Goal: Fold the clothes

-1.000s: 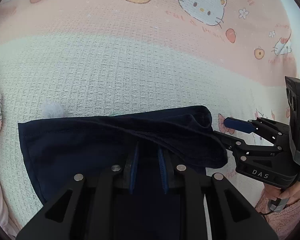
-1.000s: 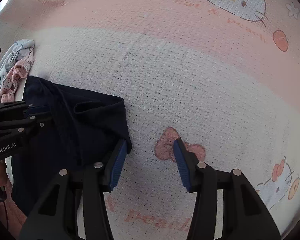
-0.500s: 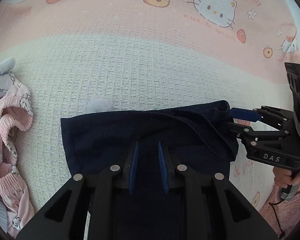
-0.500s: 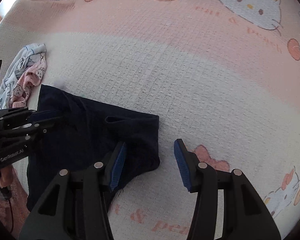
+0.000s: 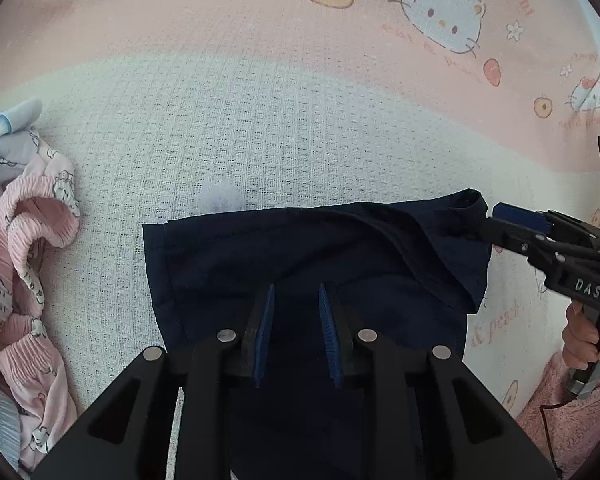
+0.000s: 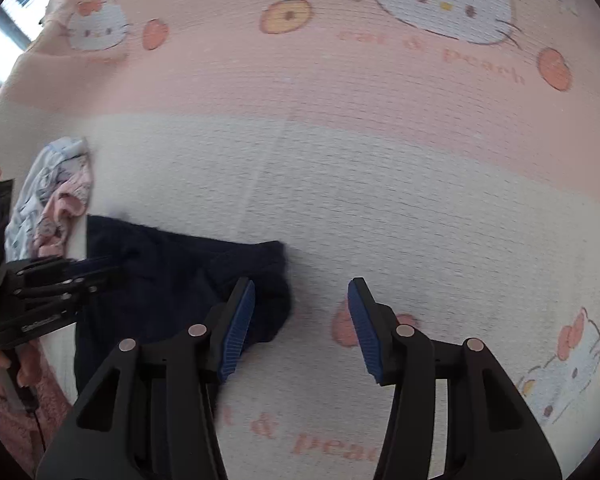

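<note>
Lying flat on the bed cover (image 5: 284, 128) with one fold laid over, dark garment (image 5: 300, 256) half done, both left tongs (image 5: 296, 320) and right tongs (image 6: 300, 320) parted and empty, left just widening, pink clothes pile (image 5: 28, 280) waiting.

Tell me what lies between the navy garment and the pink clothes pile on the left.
Only bare blanket lies between the navy garment and the pink pile; the left wrist view shows it.

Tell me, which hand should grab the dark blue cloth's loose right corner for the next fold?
Probably the right gripper: open, its left pad at the navy garment's right corner. The left gripper, just opening, hovers mid-cloth.
</note>
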`<state>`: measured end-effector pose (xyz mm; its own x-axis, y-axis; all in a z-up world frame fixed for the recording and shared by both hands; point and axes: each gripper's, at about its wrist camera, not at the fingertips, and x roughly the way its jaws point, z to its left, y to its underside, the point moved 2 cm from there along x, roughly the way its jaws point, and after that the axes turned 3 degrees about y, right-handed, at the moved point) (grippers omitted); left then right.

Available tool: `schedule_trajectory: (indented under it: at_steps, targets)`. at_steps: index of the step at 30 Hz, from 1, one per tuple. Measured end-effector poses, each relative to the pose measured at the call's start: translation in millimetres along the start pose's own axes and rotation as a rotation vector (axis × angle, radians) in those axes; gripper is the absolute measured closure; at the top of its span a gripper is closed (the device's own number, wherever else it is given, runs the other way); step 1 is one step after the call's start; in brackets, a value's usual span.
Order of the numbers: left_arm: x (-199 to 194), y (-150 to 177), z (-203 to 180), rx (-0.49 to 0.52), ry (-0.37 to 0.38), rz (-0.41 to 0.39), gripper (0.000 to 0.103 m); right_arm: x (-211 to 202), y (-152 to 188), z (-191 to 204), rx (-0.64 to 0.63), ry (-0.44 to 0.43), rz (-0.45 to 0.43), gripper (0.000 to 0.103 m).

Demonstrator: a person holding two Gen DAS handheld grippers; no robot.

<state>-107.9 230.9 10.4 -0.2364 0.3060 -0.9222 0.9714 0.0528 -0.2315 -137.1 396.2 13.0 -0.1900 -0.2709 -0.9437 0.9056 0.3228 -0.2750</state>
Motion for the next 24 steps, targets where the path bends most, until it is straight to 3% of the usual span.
schedule_trajectory:
  at_steps: [9,15,24]
  targets:
    - [9,-7,-4,-0.013,0.015,0.006,0.076,0,1,1,-0.003,-0.002,0.001,0.054]
    - [-8,-16,8,-0.003,0.002,-0.020,0.076,-1,1,2,-0.005,-0.004,0.001,0.053]
    - [-12,14,23,0.014,-0.041,0.021,0.074,-1,2,3,-0.007,-0.006,0.001,0.053]
